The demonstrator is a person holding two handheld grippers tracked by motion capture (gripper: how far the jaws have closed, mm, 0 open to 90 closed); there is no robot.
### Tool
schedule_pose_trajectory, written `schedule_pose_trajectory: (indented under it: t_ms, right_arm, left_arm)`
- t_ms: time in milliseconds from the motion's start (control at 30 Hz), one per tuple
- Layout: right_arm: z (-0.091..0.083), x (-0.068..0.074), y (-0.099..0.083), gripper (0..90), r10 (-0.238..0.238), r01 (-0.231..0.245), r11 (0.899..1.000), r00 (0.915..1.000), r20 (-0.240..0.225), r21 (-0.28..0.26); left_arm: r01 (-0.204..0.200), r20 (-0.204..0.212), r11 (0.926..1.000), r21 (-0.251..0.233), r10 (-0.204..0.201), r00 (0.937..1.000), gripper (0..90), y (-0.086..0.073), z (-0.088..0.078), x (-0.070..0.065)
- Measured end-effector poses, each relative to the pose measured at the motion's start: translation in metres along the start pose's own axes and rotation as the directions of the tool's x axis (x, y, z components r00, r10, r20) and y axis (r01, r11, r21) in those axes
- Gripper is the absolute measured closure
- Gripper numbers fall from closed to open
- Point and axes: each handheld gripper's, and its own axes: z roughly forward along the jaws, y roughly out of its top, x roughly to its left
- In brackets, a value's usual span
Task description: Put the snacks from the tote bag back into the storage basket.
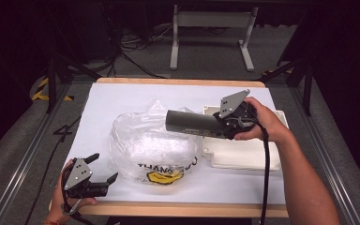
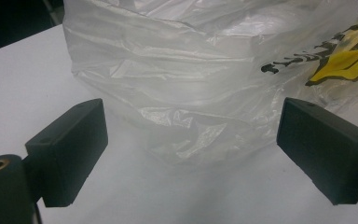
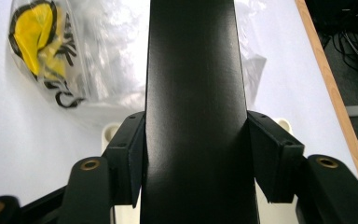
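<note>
white table frame [image 1: 212, 33] | floor cables [image 1: 136, 44] | striped tape [image 1: 42, 89]

The clear plastic bag [image 1: 155, 147] reads "THANK YOU" above a yellow mark.

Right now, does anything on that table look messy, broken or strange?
Nothing looks broken or spilled. The clear plastic bag lies crumpled, and the right gripper holds a dark cylinder level above it. The white tray sits slightly askew.

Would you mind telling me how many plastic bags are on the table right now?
1. The clear plastic bag with the yellow print lies mid-table, between the open left gripper and the white tray. Whether anything sits inside it cannot be told.
</note>
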Motion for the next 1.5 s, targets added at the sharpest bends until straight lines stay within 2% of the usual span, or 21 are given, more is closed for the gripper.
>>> schedule_pose_trajectory:
  t_ms: [200, 400, 767, 967, 1167, 1300, 1500]
  right_arm:
    - [-0.009, -0.004, -0.014, 43.1, 0.004, -0.004, 1.0, 0.9999, 0.012, 0.015]
    - [-0.02, -0.006, -0.034, 43.1, 0.032, -0.033, 0.999, 0.9991, 0.027, 0.018]
    - [-0.031, -0.009, -0.066, 43.1, 0.08, -0.08, 0.997, 0.9965, 0.023, 0.02]
    - [-0.034, -0.01, -0.089, 43.0, 0.116, -0.118, 0.992, 0.9925, 0.038, 0.046]
    - [-0.037, -0.011, -0.098, 43.0, 0.138, -0.139, 0.99, 0.9897, 0.039, 0.037]
    - [-0.041, -0.011, -0.104, 43.0, 0.143, -0.145, 0.989, 0.9887, 0.045, 0.033]
    - [-0.044, -0.01, -0.112, 43.1, 0.152, -0.153, 0.988, 0.9874, 0.045, 0.029]
  left_arm:
    - [-0.008, 0.003, 1.0, 0.003, 0.008, 1.0, 9.6, 0.0, 0.0, 0.0]
    - [-0.008, 0.007, 0.9999, 0.006, 0.008, 0.9999, 9.6, 0.0, 0.001, 0.0]
    - [-0.011, 0.008, 0.9999, 0.009, 0.011, 0.9999, 9.6, 0.0, 0.001, 0.0]
    - [-0.007, 0.012, 0.9999, 0.012, 0.007, 0.9999, 9.6, 0.0, 0.002, -0.001]
    - [-0.013, 0.012, 0.9998, 0.014, 0.013, 0.9998, 9.6, 0.001, 0.002, -0.001]
    - [-0.001, 0.016, 0.9999, 0.013, 0.001, 0.9999, 9.6, 0.0, 0.003, -0.001]
    - [-0.014, 0.016, 0.9997, 0.018, 0.014, 0.9998, 9.6, 0.0, 0.003, -0.001]
